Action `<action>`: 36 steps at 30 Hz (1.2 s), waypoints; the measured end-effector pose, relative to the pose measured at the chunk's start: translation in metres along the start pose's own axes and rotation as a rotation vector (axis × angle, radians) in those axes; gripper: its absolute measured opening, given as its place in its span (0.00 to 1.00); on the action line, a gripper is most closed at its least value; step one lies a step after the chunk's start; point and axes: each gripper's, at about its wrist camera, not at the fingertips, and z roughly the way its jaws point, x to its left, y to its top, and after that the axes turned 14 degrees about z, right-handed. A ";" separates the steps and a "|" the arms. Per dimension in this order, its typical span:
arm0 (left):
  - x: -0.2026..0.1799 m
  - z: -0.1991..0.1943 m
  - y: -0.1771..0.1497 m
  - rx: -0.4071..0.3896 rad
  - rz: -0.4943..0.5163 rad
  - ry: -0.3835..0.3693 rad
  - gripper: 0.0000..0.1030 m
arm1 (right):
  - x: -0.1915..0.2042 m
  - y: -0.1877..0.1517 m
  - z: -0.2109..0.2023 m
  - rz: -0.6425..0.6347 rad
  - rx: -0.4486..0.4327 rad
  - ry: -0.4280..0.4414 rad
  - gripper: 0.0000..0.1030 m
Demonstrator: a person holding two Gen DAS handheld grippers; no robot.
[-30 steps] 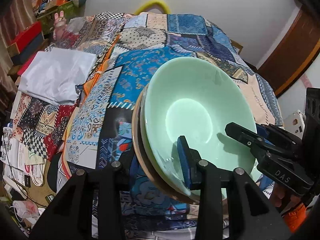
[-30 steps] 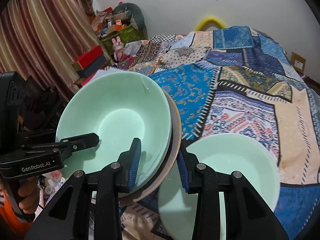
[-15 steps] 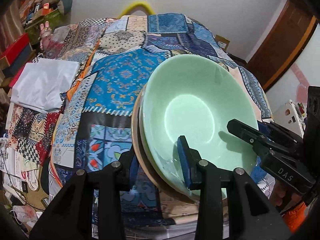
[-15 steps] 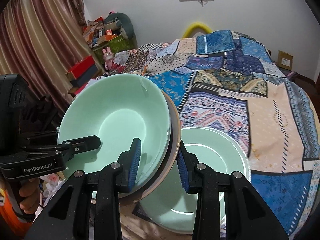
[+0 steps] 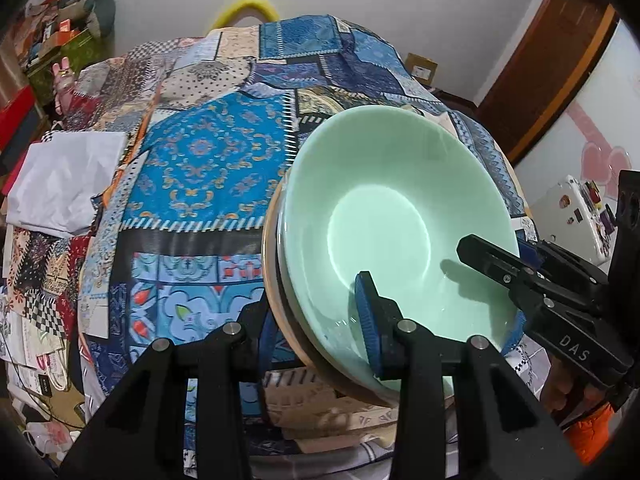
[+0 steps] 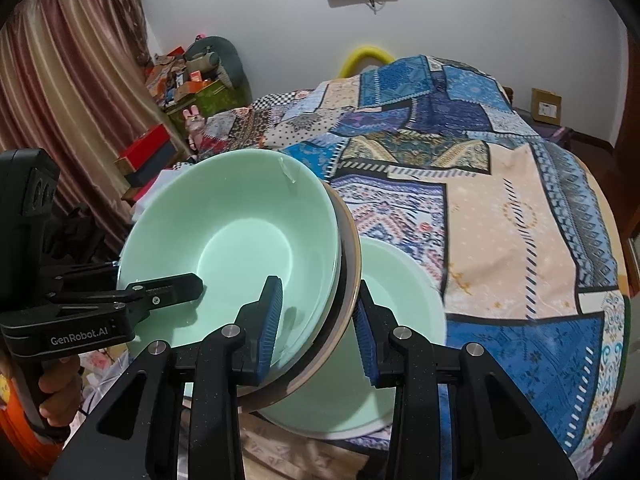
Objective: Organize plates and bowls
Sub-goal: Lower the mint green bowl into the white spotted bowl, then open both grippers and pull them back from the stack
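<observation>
**A:** Holding what with the left gripper (image 5: pixel 316 326)?

**B:** Clamped on the near rim of a stack: 1 mint bowl (image 5: pixel 392 216) nested on 1 brown plate (image 5: pixel 274 272). Pinching with 1 pad inside the bowl and 1 under the plate. Possibly 1 more thin dish between them; too hard to tell.

**A:** And with the right gripper (image 6: pixel 319 326)?

**B:** Clamped on the same stack, at the opposite rim, in the same way. So carried by 2 grippers together, up in the air above the patchwork cloth (image 6: pixel 520 240), and tilted, not level.

**A:** Where to look for the other dish?

**B:** Low on the cloth, in the right wrist view: 1 second mint bowl (image 6: pixel 404 292), upright, lying just past the right gripper and partly hidden behind the stack's rim. Well nearer to the right hand than to the left.

**A:** Next step, probably?

**B:** Judging only from this, bringing the stack across toward that side, levelling it, then lowering it to join the second bowl. Better to centre it first, and to release both grips only after seating. Otherwise a risk of sliding off the sloped rim.
</observation>
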 end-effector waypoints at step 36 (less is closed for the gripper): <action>-0.019 0.076 0.008 0.110 0.032 -0.036 0.36 | -0.049 -0.013 0.031 0.074 0.077 -0.020 0.32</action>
